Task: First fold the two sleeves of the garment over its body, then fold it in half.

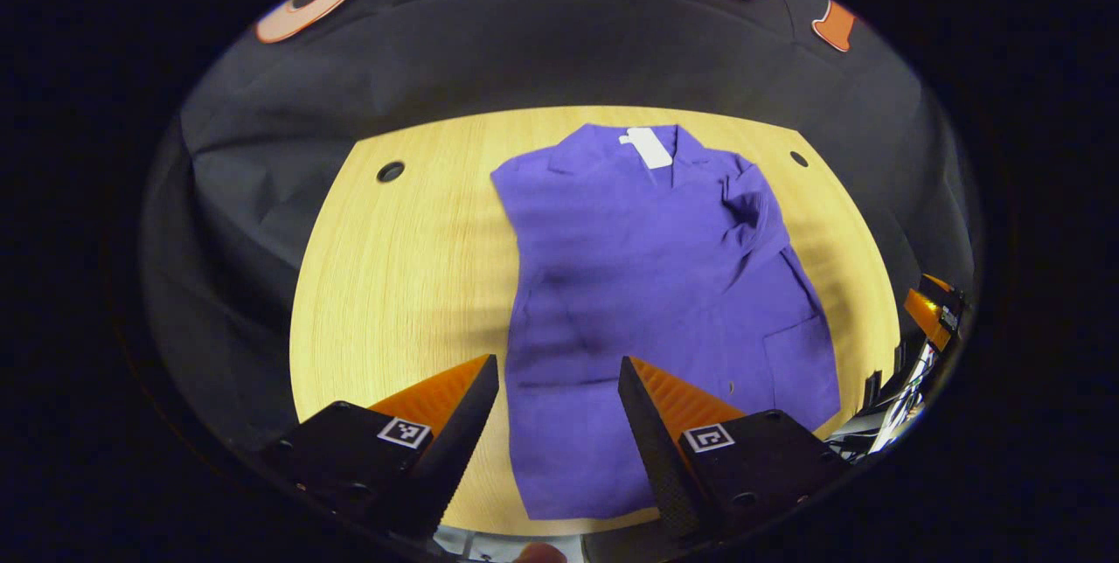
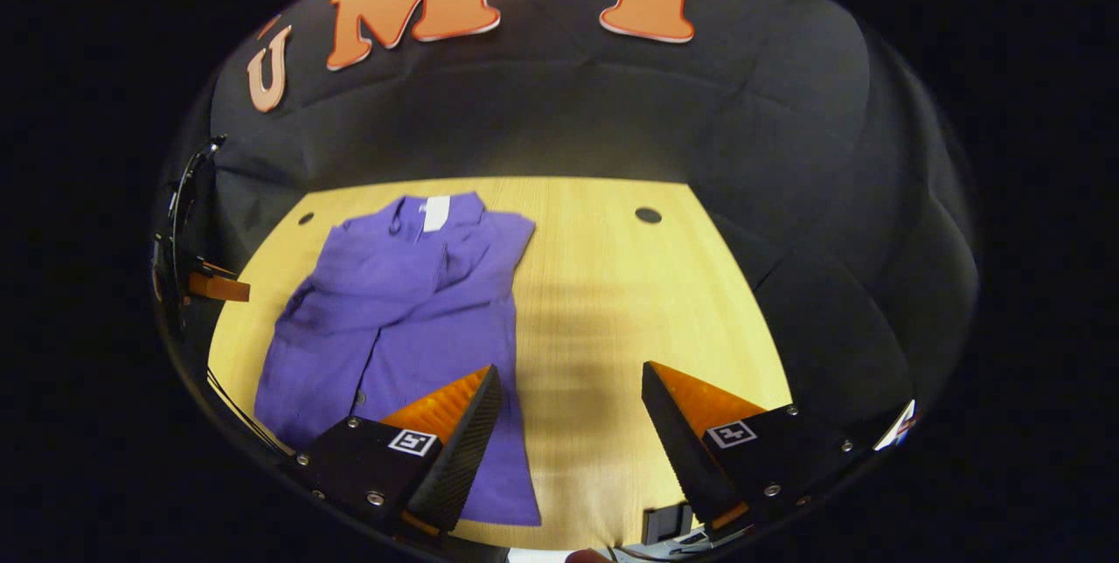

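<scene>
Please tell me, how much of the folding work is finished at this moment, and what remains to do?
Done, it seems: both sleeves already lie folded over the body of the purple garment, which rests flat on the wooden table. In hand: nothing; the left gripper and the right gripper hover open above the near hem, holding no cloth. Left: fold the garment in half.

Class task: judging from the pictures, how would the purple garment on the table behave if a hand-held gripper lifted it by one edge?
The purple garment would probably droop and sag: it lies flat with soft creases. It looks thin, so likely light. On the smooth wooden table it may slide or bunch if pushed.
</scene>
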The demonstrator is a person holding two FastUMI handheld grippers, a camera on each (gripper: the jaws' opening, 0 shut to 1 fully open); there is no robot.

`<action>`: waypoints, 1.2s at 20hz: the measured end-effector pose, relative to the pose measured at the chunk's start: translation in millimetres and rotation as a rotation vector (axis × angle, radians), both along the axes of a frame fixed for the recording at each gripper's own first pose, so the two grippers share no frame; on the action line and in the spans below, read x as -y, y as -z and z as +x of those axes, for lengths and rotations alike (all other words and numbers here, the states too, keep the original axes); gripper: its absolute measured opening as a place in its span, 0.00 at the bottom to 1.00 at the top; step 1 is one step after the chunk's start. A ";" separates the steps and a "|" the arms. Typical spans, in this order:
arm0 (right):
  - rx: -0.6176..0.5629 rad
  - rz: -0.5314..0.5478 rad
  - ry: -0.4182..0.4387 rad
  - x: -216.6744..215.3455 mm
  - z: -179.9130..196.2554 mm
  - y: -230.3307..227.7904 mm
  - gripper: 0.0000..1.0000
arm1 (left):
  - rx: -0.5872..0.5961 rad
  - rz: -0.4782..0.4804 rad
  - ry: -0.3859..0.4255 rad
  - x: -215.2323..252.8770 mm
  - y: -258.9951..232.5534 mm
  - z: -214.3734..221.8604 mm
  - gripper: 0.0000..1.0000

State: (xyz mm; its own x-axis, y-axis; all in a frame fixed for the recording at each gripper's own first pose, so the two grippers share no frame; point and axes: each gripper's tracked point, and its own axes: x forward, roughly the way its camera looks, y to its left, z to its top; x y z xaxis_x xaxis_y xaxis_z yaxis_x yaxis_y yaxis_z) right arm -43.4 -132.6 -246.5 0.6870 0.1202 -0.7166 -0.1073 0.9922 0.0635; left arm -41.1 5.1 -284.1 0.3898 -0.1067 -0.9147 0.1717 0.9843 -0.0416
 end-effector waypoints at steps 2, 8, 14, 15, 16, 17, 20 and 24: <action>-0.058 -0.014 -0.029 -10.4 -22.3 19.2 0.96 | -0.018 0.022 -0.009 -13.2 9.6 -26.6 0.90; -0.197 -0.024 -0.094 -34.4 -71.5 61.0 0.97 | -0.068 0.033 -0.058 -31.2 33.7 -79.4 0.90; -0.322 -0.043 -0.114 -36.8 -102.7 104.0 0.97 | -0.170 0.093 -0.021 -44.9 73.7 -136.5 0.95; -0.339 -0.044 -0.112 -35.7 -107.7 108.7 0.97 | -0.186 0.093 -0.020 -46.4 81.6 -145.5 0.94; -0.359 -0.043 -0.107 -34.7 -114.1 113.9 0.97 | -0.214 0.083 -0.029 -46.5 90.6 -157.0 0.95; -0.378 -0.036 -0.105 -35.1 -118.9 117.6 0.97 | -0.237 0.075 -0.043 -47.2 98.1 -165.3 0.94; -0.418 -0.036 -0.109 -35.1 -127.6 128.4 0.97 | -0.293 0.072 -0.084 -54.2 120.2 -176.6 0.94; -0.468 -0.043 -0.121 -37.4 -137.4 139.2 0.96 | -0.347 0.034 -0.133 -46.7 137.4 -182.5 0.94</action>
